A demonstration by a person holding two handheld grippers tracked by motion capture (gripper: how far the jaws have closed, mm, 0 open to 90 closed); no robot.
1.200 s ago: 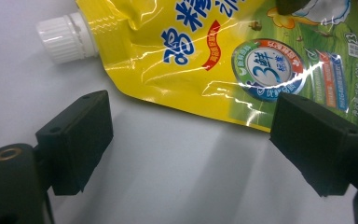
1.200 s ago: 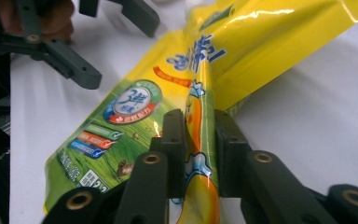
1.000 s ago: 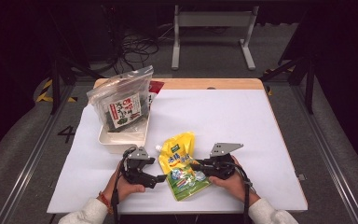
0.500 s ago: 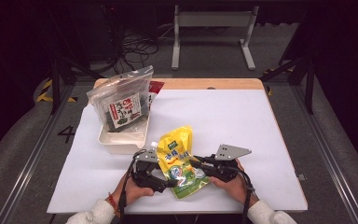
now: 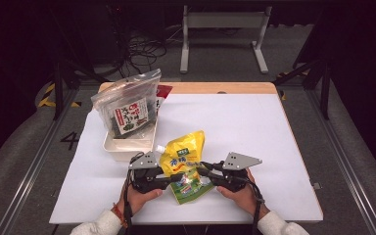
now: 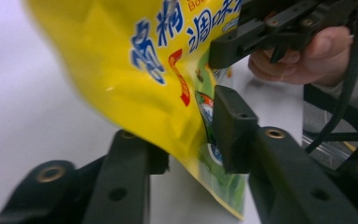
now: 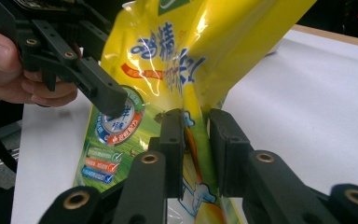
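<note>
We hold the yellow pouch [image 5: 185, 166] up off the white table [image 5: 235, 127], near our edge of it. Our left gripper [image 5: 172, 179] has just been closing, and its jaws now pinch one side of the pouch. Our right gripper [image 5: 201, 172] has just been opening a little, yet its narrow jaws sit tight on the other side. The white tray [image 5: 127, 143] with the seaweed bag [image 5: 127, 105] waits close by. We think the picking up is done and the putting away is left.
</note>
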